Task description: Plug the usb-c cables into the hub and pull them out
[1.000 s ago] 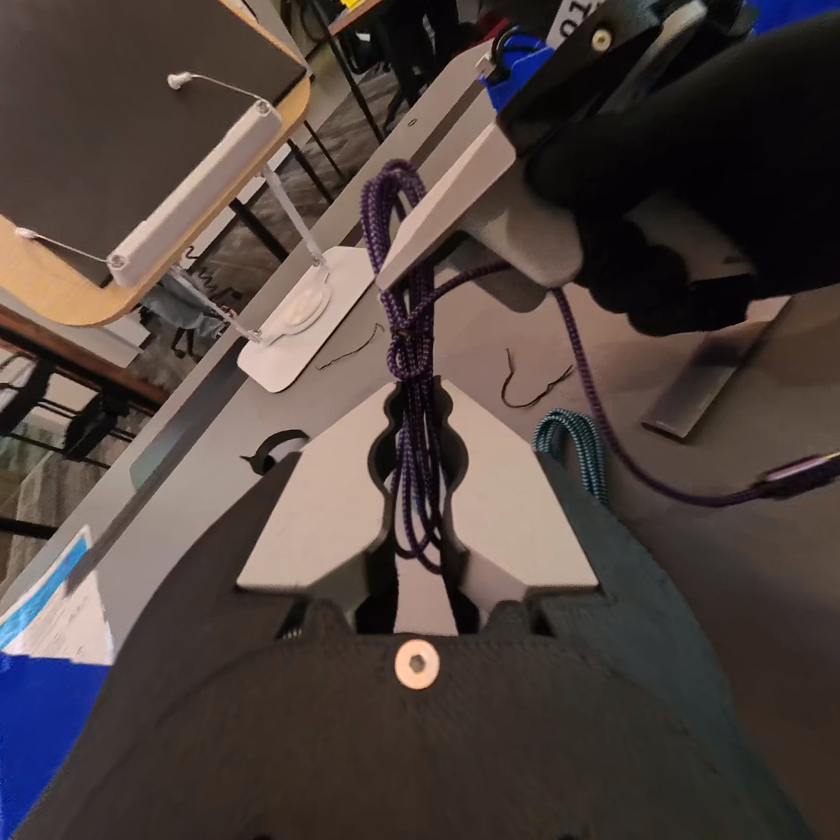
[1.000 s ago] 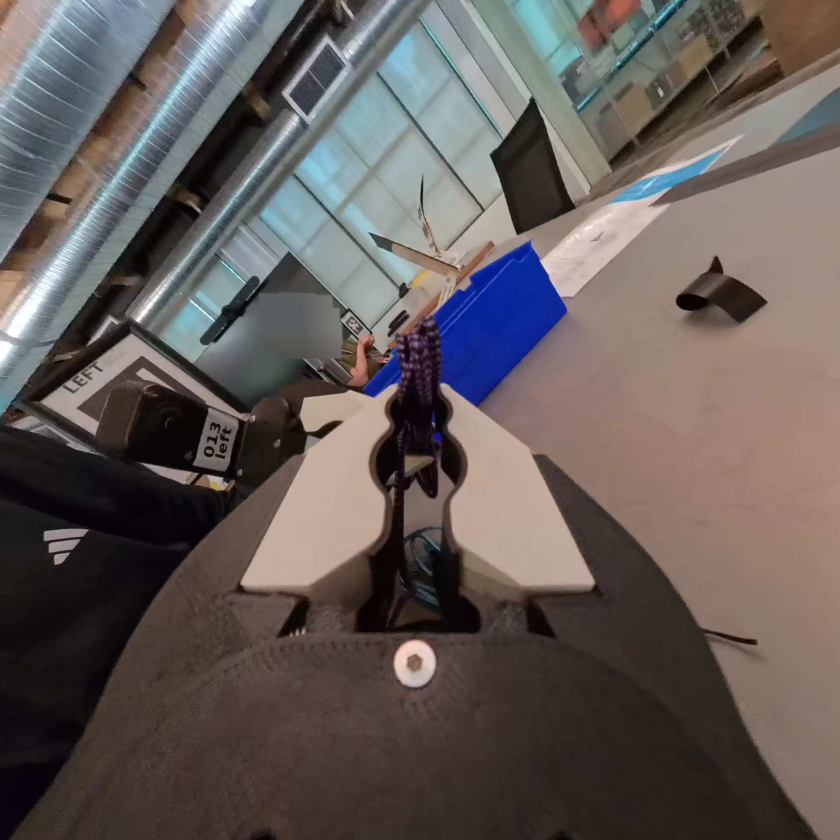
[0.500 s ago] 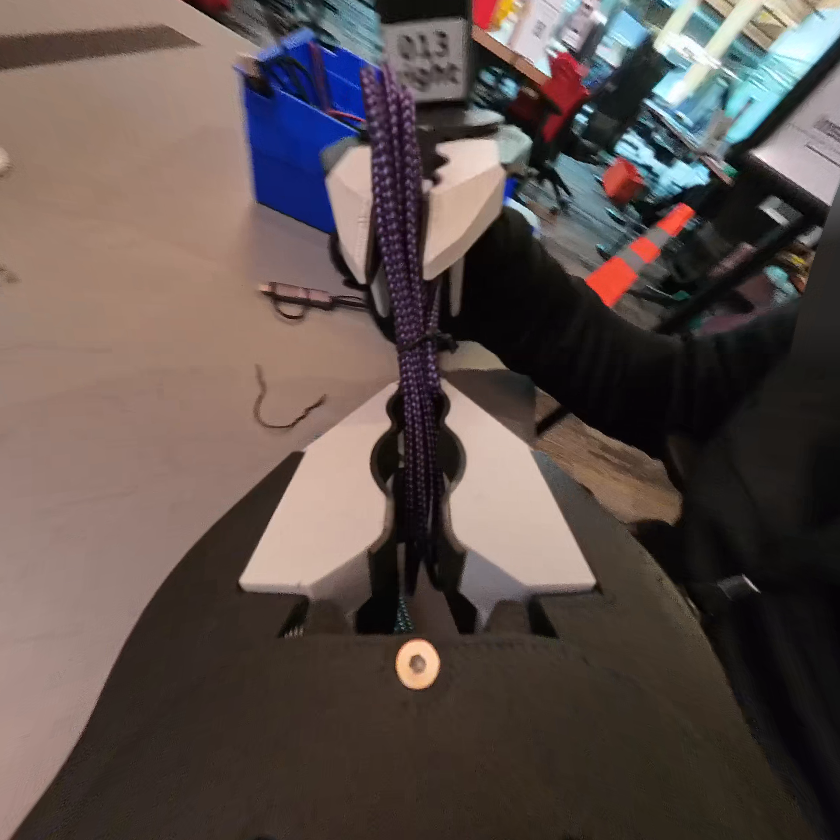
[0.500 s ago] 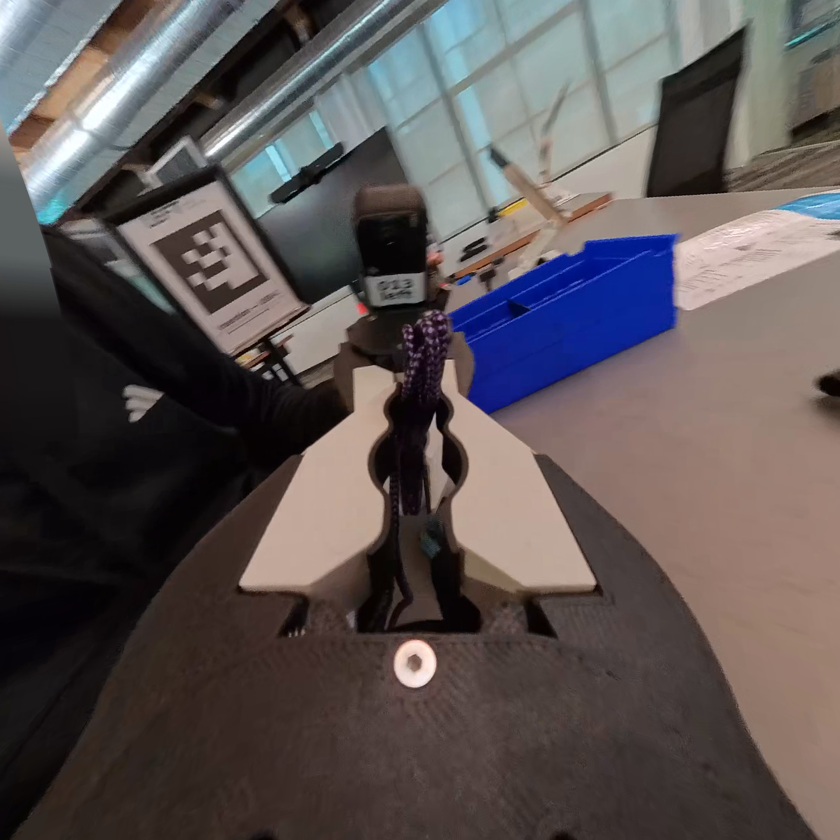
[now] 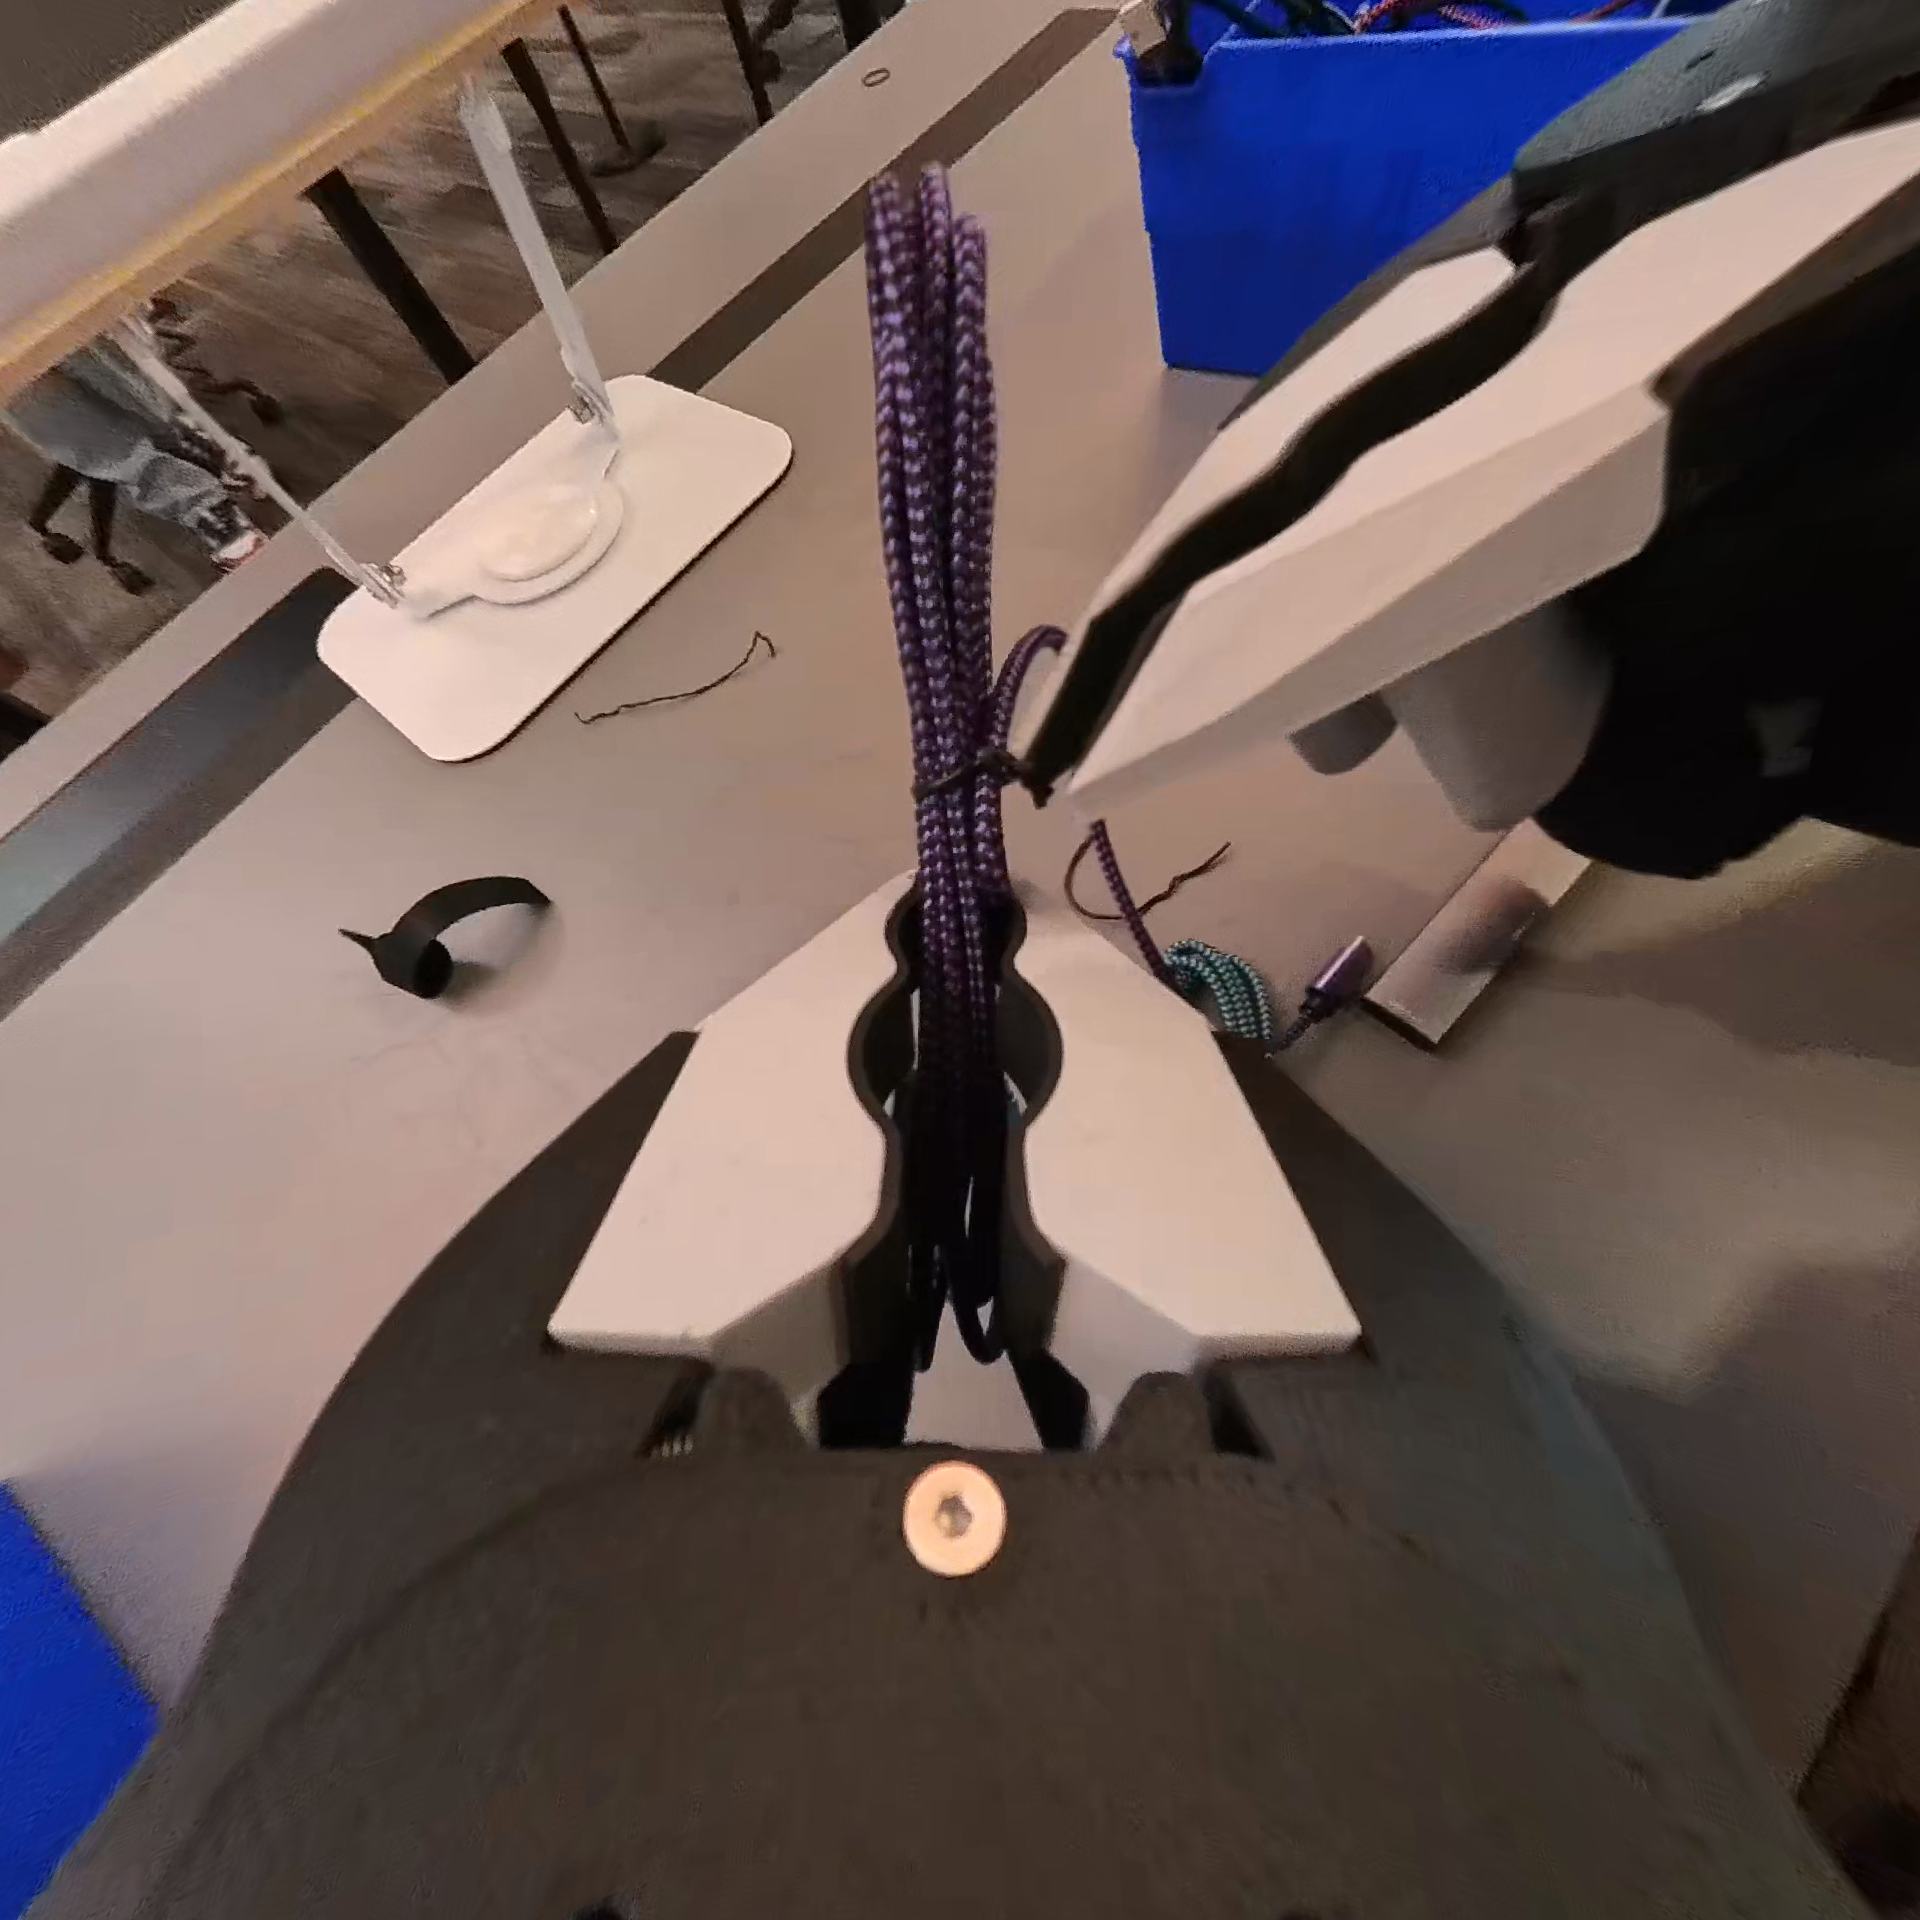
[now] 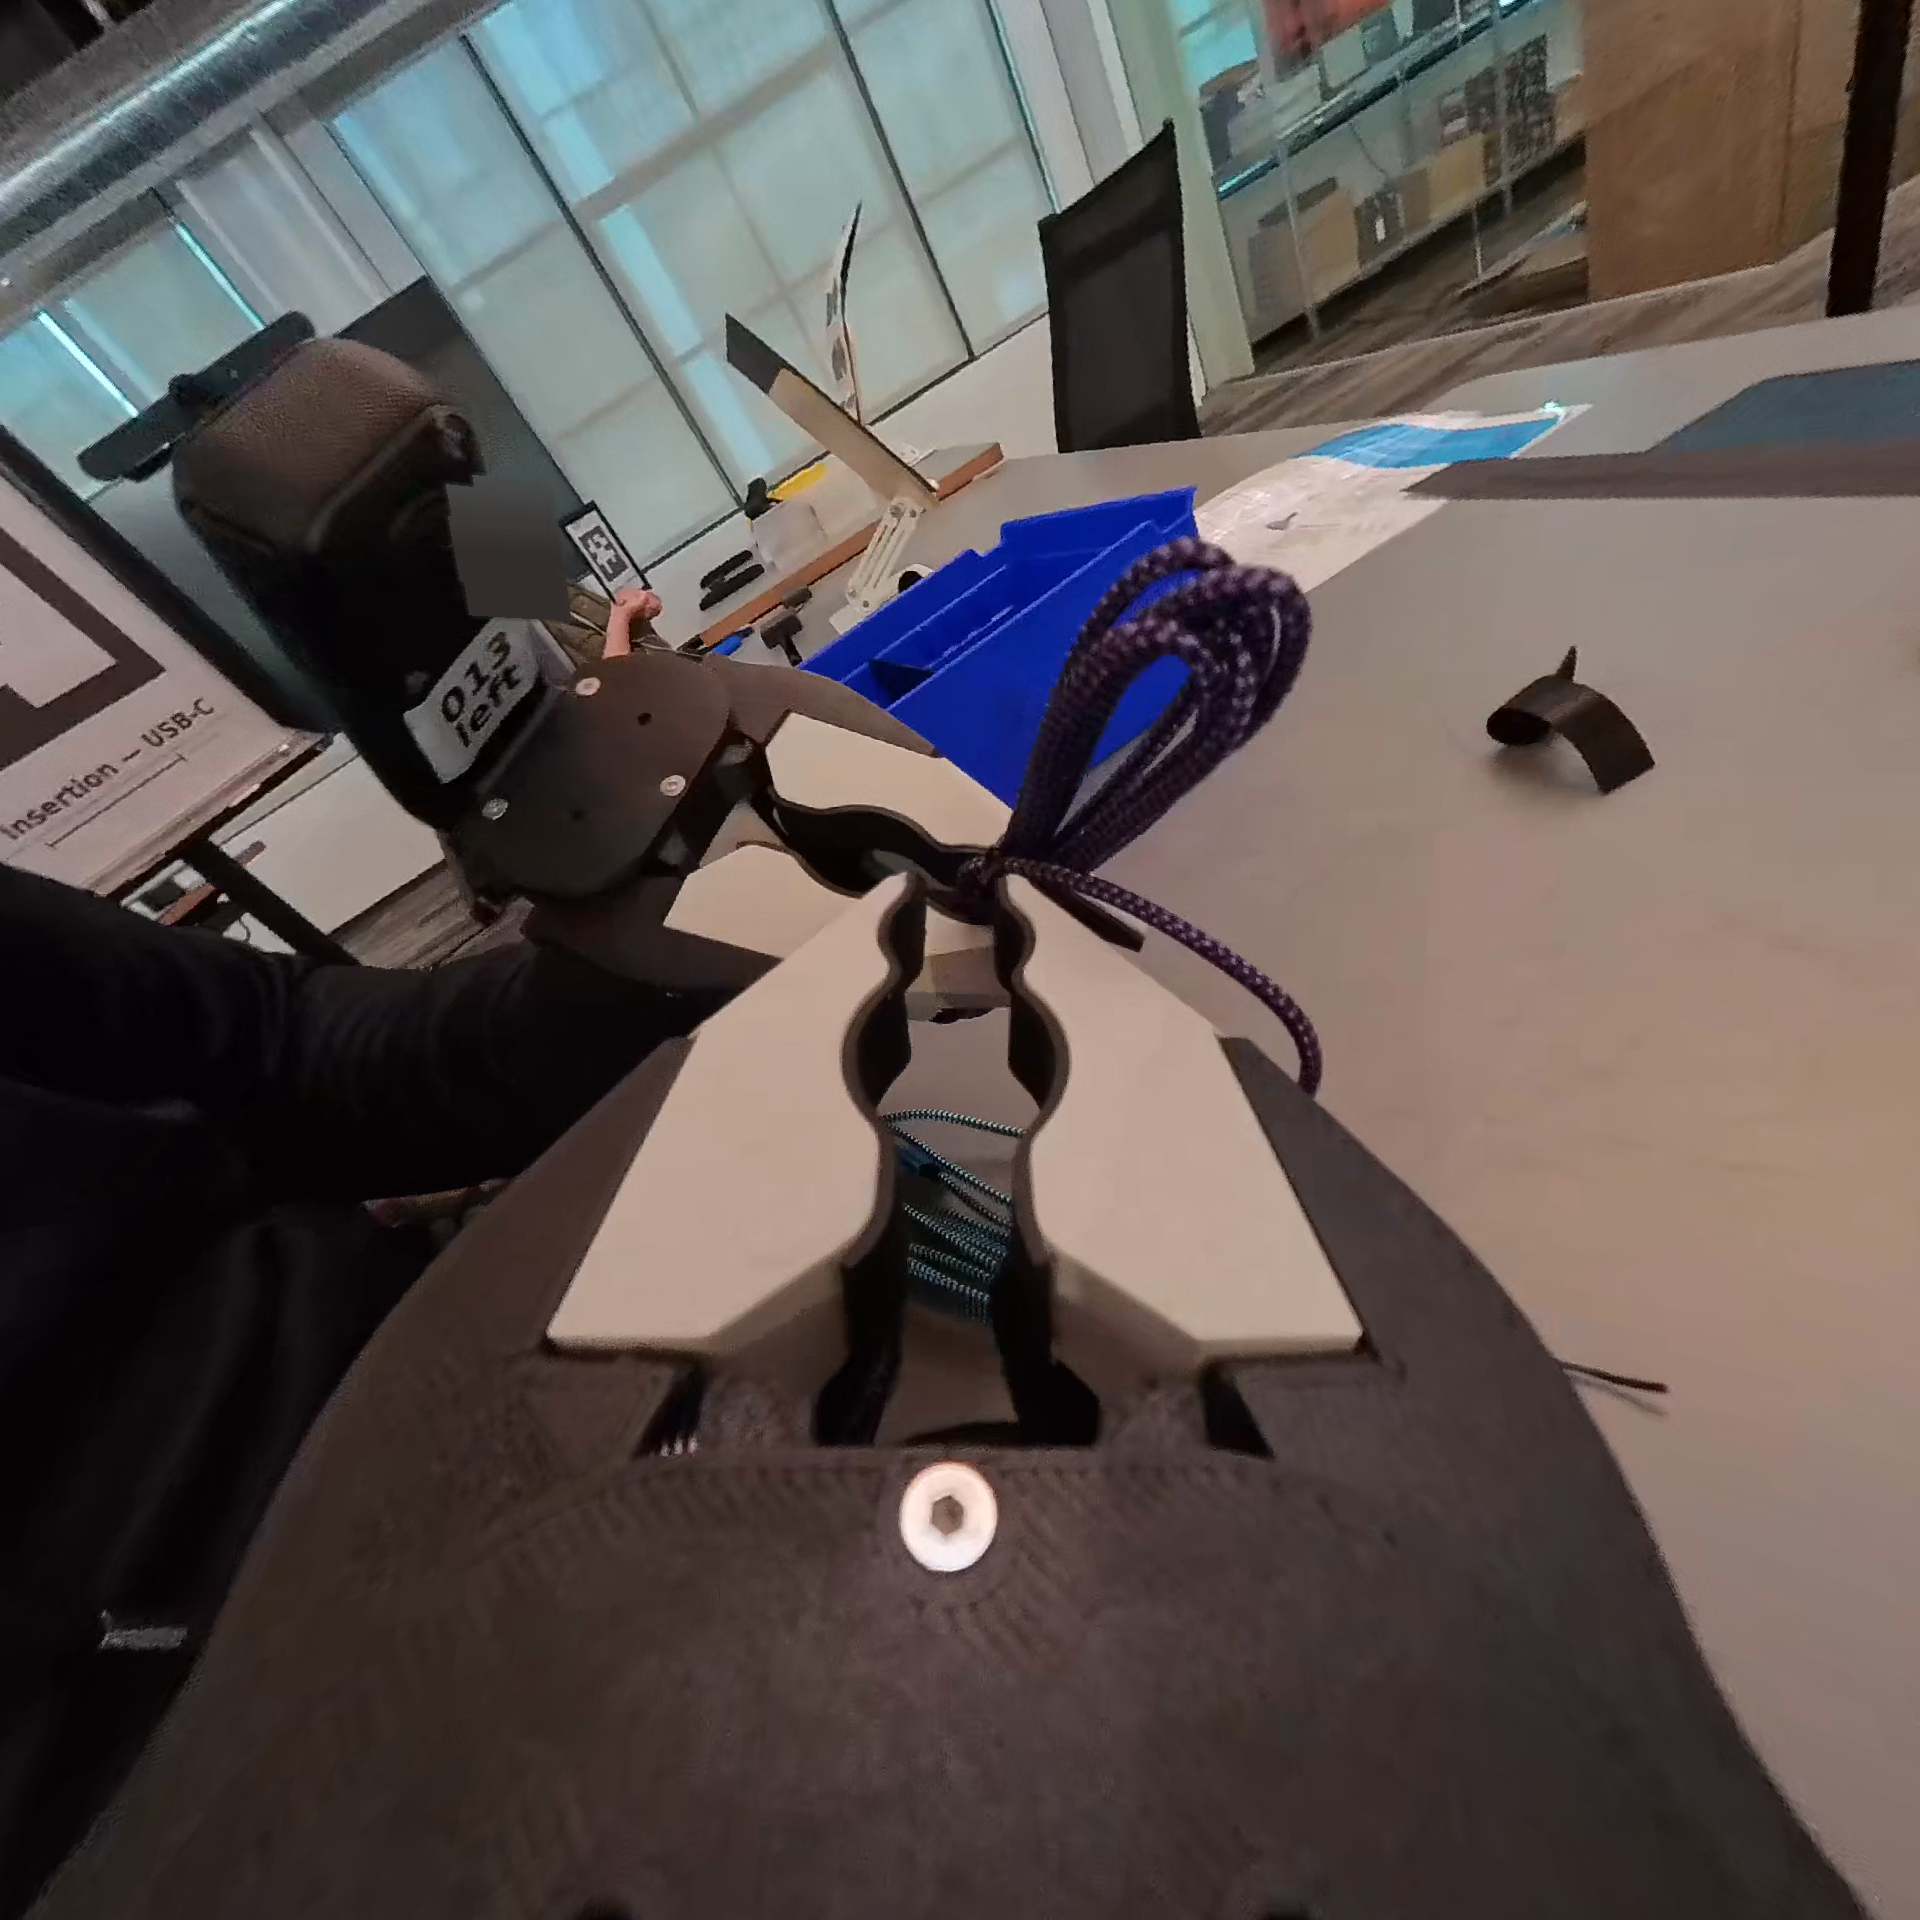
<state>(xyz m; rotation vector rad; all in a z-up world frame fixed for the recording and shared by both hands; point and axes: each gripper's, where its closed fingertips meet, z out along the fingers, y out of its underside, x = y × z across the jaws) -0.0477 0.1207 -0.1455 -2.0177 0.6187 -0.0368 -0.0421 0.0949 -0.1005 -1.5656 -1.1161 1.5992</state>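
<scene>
My left gripper [image 5: 961, 904] is shut on a folded bundle of purple braided usb-c cable [image 5: 935, 468], which stands up out of its jaws. A thin black tie [image 5: 961, 781] binds the bundle just above the fingertips. My right gripper [image 6: 956, 894] comes in from the right [image 5: 1044, 748] with its tips pinched at the tie's loose end [image 6: 1091, 920]. The bundle's loops [image 6: 1195, 644] stick out past it. One purple plug [image 5: 1340, 971] lies on the table beside the flat silver hub [image 5: 1455, 956]. A teal braided cable [image 5: 1226, 987] lies beside them.
A blue bin [image 5: 1351, 208] with cables stands at the table's far side. A white stand base [image 5: 551, 561] sits near the left edge. A curled black strap [image 5: 447, 925] and loose thin ties [image 5: 675, 696] lie on the grey table [image 5: 312, 1195]. A person's black sleeve [image 6: 312, 1039] is on the left. One gripper's finger ends stand about 5 centimetres off the other's. The left tips stand about 20 centimetres off the curled black strap [image 5: 447, 925]. My right wrist view [image 6: 1556, 716] looks at it from another angle.
The right gripper has let go of the bundle's upper loops and moved down to the black tie. The left gripper swung toward the right hand and back, still holding the bundle.
</scene>
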